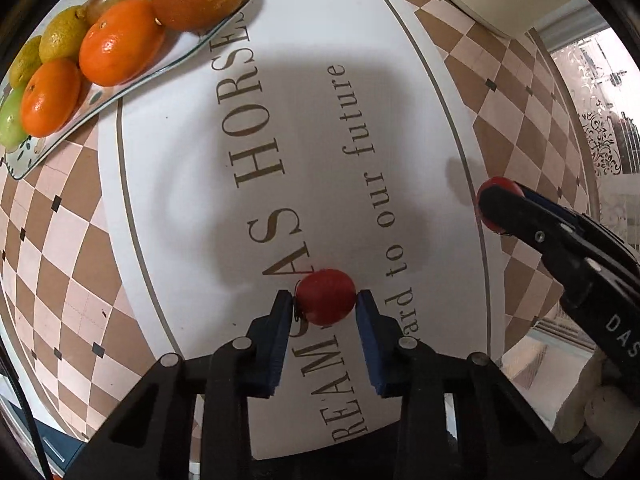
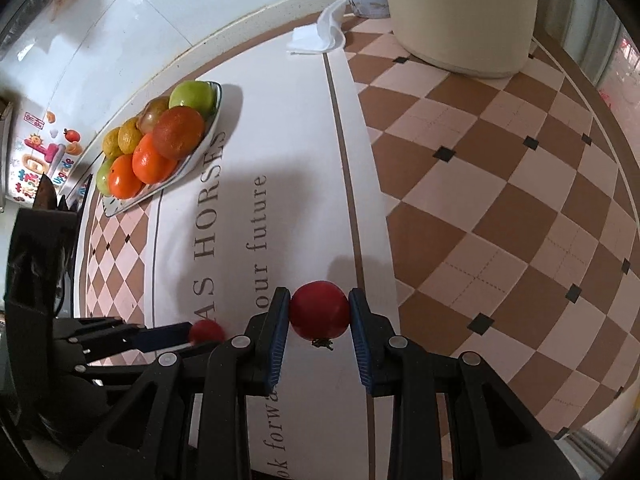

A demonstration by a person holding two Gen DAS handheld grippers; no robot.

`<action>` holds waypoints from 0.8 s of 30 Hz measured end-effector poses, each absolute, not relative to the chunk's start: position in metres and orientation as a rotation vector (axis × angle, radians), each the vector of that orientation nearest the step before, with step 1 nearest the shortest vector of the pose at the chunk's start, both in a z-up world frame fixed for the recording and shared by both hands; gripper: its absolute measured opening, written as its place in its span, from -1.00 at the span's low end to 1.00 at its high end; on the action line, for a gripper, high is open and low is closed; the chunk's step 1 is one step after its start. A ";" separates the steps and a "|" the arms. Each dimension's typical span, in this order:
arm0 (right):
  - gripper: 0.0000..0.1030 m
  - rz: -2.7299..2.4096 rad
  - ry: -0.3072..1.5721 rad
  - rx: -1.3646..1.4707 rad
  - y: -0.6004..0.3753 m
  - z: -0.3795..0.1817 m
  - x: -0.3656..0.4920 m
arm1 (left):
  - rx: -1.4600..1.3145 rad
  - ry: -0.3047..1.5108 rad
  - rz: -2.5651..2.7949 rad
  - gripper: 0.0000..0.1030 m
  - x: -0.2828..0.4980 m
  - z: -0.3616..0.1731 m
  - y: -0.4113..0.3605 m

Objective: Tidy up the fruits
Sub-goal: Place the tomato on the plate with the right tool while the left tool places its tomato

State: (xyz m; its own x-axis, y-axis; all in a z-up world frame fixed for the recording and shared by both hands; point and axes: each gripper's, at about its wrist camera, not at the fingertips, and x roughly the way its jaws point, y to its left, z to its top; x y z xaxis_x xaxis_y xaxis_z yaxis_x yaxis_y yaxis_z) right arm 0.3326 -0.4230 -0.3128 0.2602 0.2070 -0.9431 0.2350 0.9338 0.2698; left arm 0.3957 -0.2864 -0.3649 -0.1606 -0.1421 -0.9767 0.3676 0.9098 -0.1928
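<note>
Left gripper (image 1: pixel 325 300): at 6 o'clock in the left wrist view, its blue pads clenched on a small red tomato (image 1: pixel 326 297), one pad on each side; the fruit's dark stem faces the left pad.
Right gripper (image 2: pixel 319 312): at 6 o'clock in the right wrist view, grasping a second red tomato (image 2: pixel 319 310) between its two blue pads, dried stem pointing down towards the camera.
Cross views: the right gripper enters the left wrist view at 3 o'clock, its tomato half hidden behind a black finger; the left gripper shows at 8 o'clock in the right wrist view, its tomato at the fingertips.
White mat (image 1: pixel 180 168): under both grippers, printed with gold lettering and a thin border line; shadows of the tools fall on it. Whether either tomato touches the mat I cannot tell.
Checked cloth (image 2: pixel 500 208): brown and pink squares, spreading out from under the mat.
Fruit plate (image 1: pixel 188 46): at 10 o'clock in both views, part on the mat and part on the cloth, well apart from both tomatoes; heaped with oranges (image 1: pixel 120 42), lemons (image 1: pixel 64 38), green apples (image 2: pixel 192 96) and a brownish-green fruit.
Cream container (image 2: pixel 460 12): at 1 o'clock in the right wrist view, standing on the cloth.
White tissue (image 2: pixel 320 34): at 12 o'clock, crumpled at the mat's far edge.
Wall: white tiles, with coloured stickers at 9 o'clock.
</note>
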 end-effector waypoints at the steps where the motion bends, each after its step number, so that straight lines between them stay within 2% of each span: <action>1: -0.37 -0.017 1.314 0.390 -0.422 -0.312 0.334 | 0.175 1.670 -0.453 -0.43 0.396 -0.364 -0.288; 9: -0.37 0.039 1.279 0.376 -0.407 -0.296 0.353 | 0.076 1.606 -0.400 -0.43 0.409 -0.333 -0.260; 19: -0.37 0.237 1.226 0.362 -0.330 -0.288 0.410 | -0.260 1.525 -0.217 -0.43 0.479 -0.295 -0.146; 24: -0.37 0.337 1.228 0.337 -0.277 -0.302 0.440 | -0.387 1.515 -0.134 -0.43 0.508 -0.298 -0.101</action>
